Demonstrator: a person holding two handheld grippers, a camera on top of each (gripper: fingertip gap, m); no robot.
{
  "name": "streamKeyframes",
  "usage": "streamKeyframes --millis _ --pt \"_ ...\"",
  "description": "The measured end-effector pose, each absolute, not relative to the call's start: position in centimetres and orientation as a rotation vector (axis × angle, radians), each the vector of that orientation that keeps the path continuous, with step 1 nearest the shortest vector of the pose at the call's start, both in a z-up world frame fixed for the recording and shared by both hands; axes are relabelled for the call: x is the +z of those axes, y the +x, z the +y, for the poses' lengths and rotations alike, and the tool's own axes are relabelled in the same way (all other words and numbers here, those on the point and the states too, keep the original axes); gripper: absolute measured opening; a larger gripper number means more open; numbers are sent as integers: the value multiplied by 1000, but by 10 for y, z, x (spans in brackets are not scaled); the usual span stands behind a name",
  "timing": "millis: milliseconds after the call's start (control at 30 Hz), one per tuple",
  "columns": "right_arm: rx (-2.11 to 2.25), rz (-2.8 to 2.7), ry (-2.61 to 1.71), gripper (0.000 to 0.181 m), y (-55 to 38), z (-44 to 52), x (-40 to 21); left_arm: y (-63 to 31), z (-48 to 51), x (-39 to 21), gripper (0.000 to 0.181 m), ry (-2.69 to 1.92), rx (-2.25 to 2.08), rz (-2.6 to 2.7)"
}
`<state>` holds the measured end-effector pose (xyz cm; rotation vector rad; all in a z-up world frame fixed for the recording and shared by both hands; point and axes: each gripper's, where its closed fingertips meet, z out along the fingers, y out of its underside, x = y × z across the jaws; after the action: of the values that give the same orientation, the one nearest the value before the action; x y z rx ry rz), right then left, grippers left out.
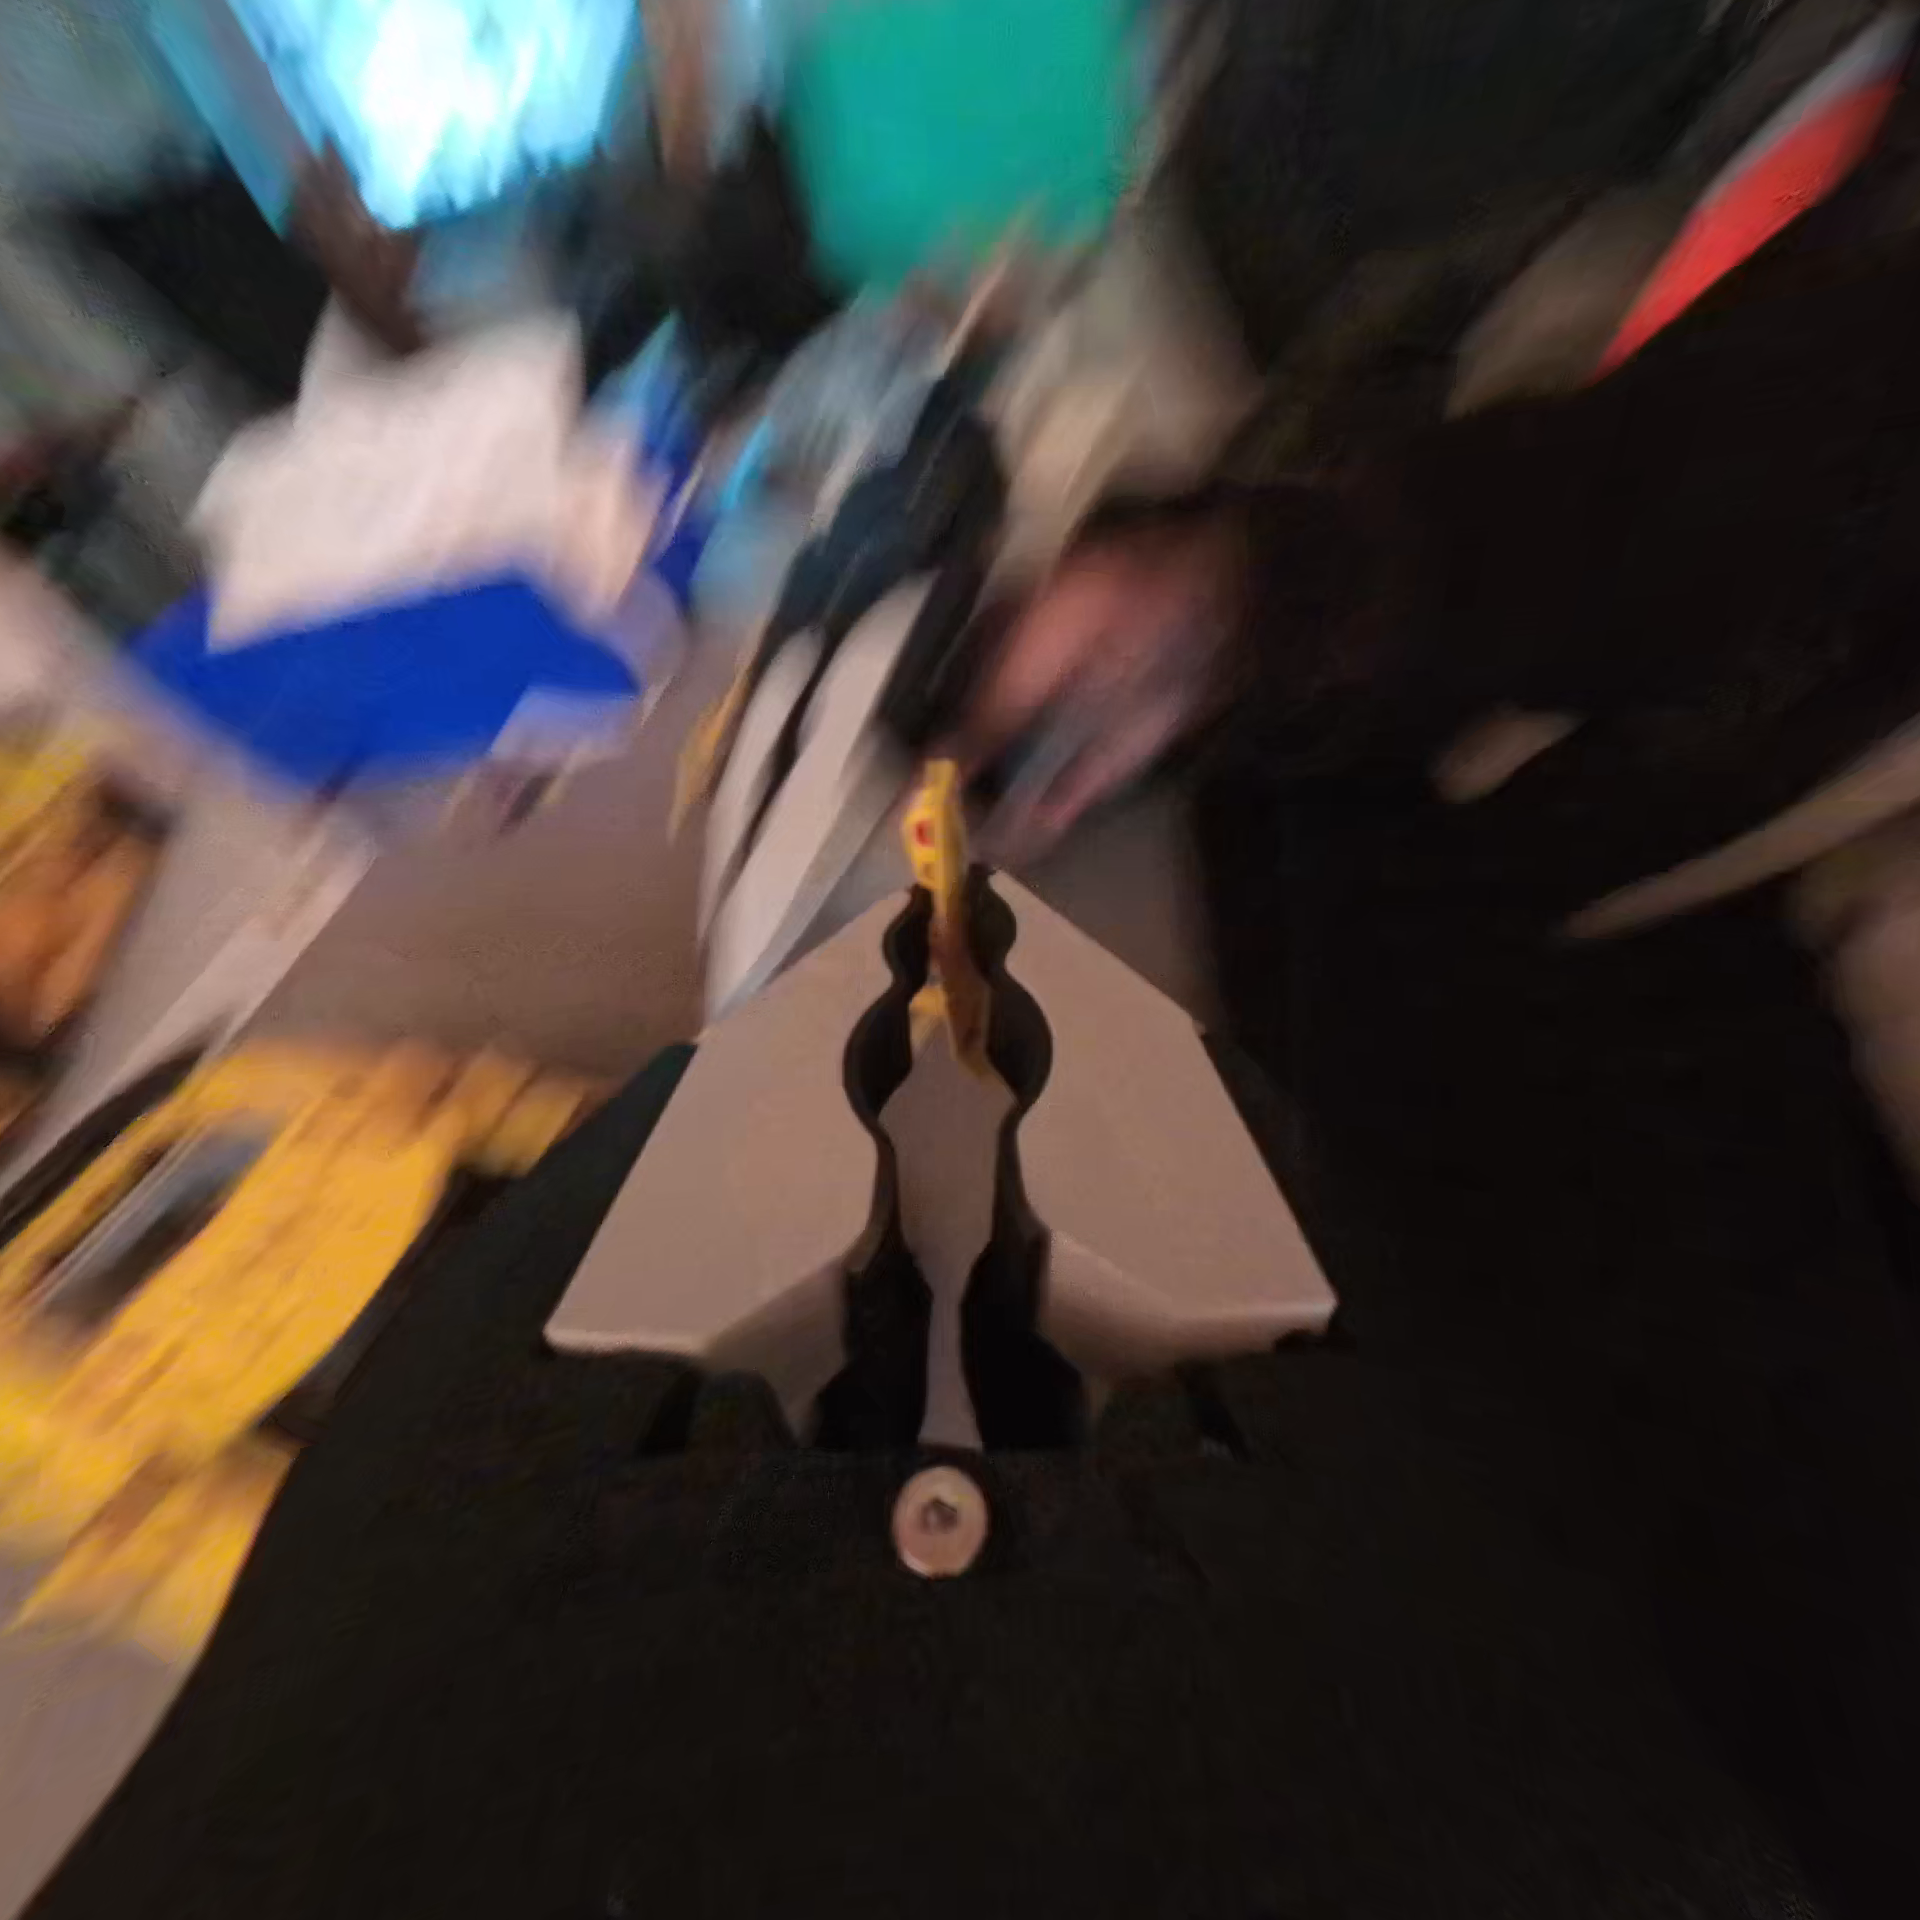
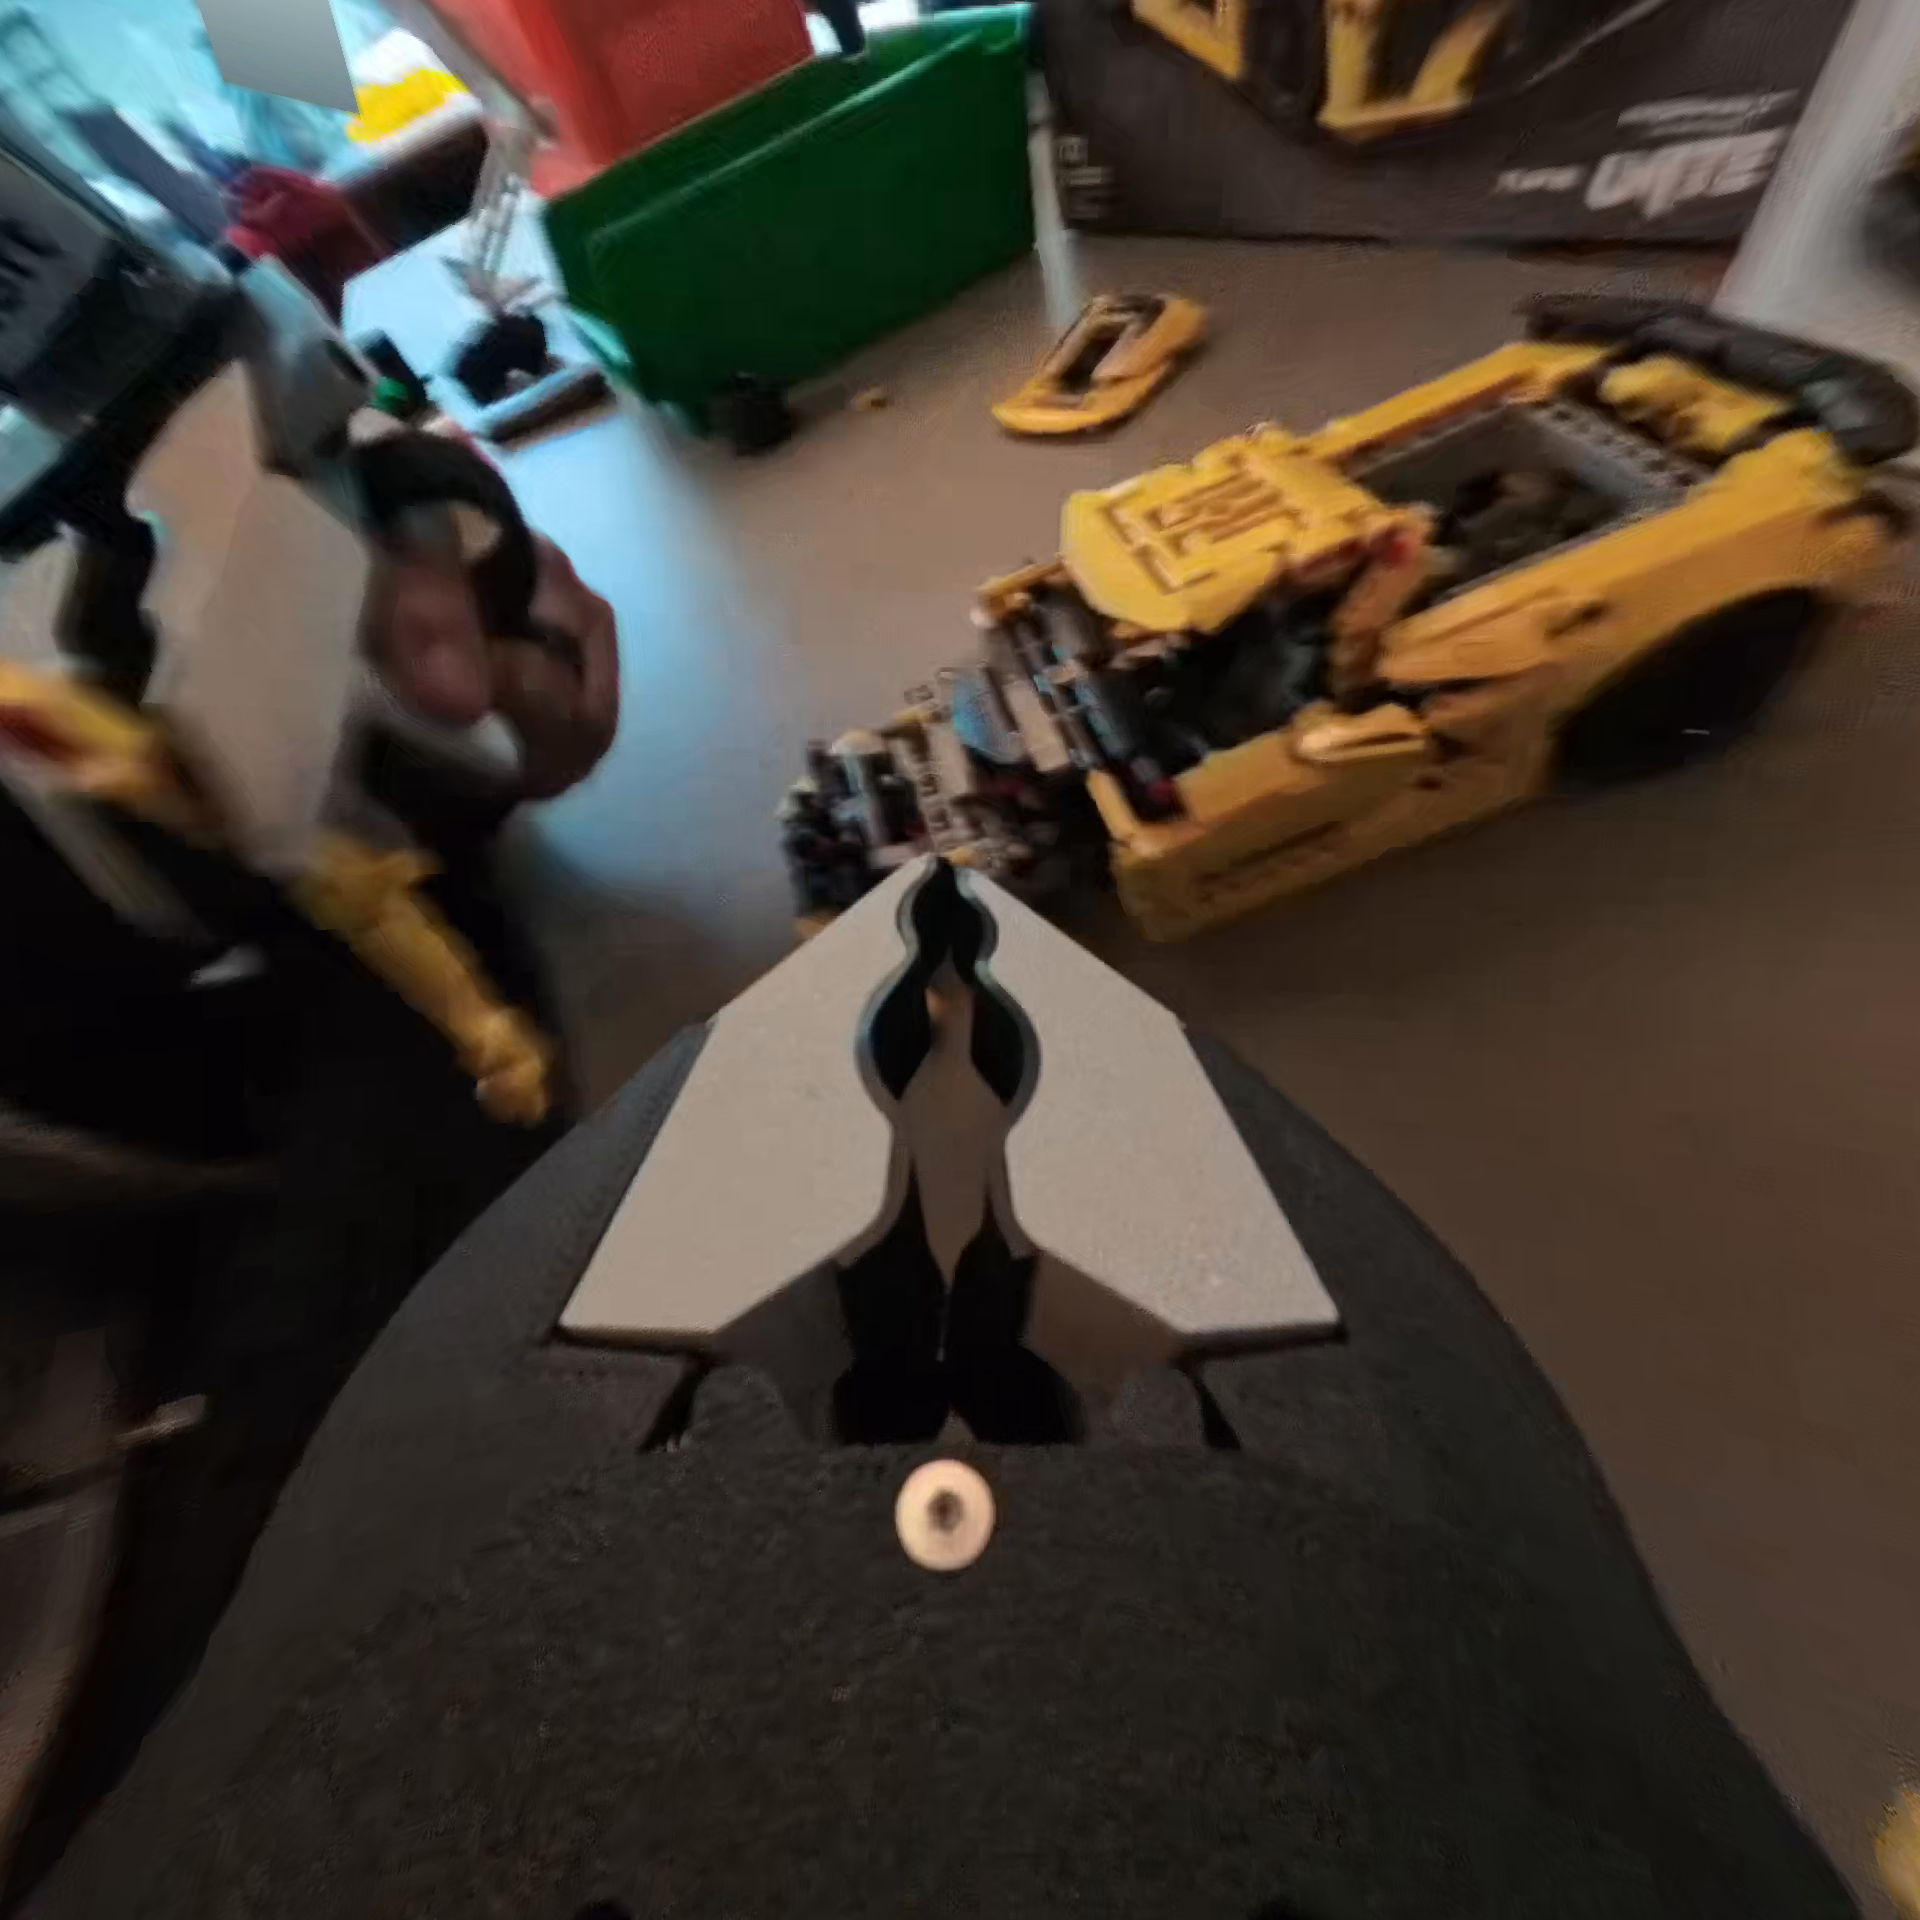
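My left gripper (image 1: 948, 883) is shut on a thin yellow brick-built part (image 1: 935, 821) that sticks out past its tips. In the right wrist view this gripper (image 2: 249, 810) is at the left, held by a hand (image 2: 520, 665), and the part shows as a long yellow strip (image 2: 416, 956). My right gripper (image 2: 940, 868) is shut, with nothing seen between its jaws. It is just in front of the stripped front end of a yellow brick-built car (image 2: 1403, 665) lying on the grey table (image 2: 1455, 1247). The left wrist view is heavily blurred.
A loose yellow panel (image 2: 1107, 364) lies behind the car. A green bin (image 2: 800, 208) and a black box with a car picture (image 2: 1403, 114) stand at the back. In the left wrist view the car (image 1: 260, 1247) is a yellow blur at lower left, with blue and white shapes (image 1: 395, 675) beyond.
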<state>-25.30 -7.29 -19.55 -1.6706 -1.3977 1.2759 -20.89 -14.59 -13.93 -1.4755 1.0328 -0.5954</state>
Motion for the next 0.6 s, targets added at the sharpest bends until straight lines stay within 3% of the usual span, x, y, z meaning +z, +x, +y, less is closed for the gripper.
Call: streamKeyframes --millis 67,100,200,467,600 --pt "1666 -1294 -1545 0 -251 -92 -153 -210 -128 -167 6 -1613 -393 1060" --pt "1482 -1294 -1610 0 -247 -74 -169 -223 -118 -177 7 -1672 -316 1044" --pt "1583 -1233 -1589 0 -248 -76 -159 -235 -123 -131 6 -1576 -698 761" --pt "1713 -1088 -1405 1 -242 -79 -122 -243 -117 -125 7 -1592 -955 582" --pt "1880 -1093 -1320 21 -243 -99 -107 -252 -118 -107 7 -1506 -1136 465"
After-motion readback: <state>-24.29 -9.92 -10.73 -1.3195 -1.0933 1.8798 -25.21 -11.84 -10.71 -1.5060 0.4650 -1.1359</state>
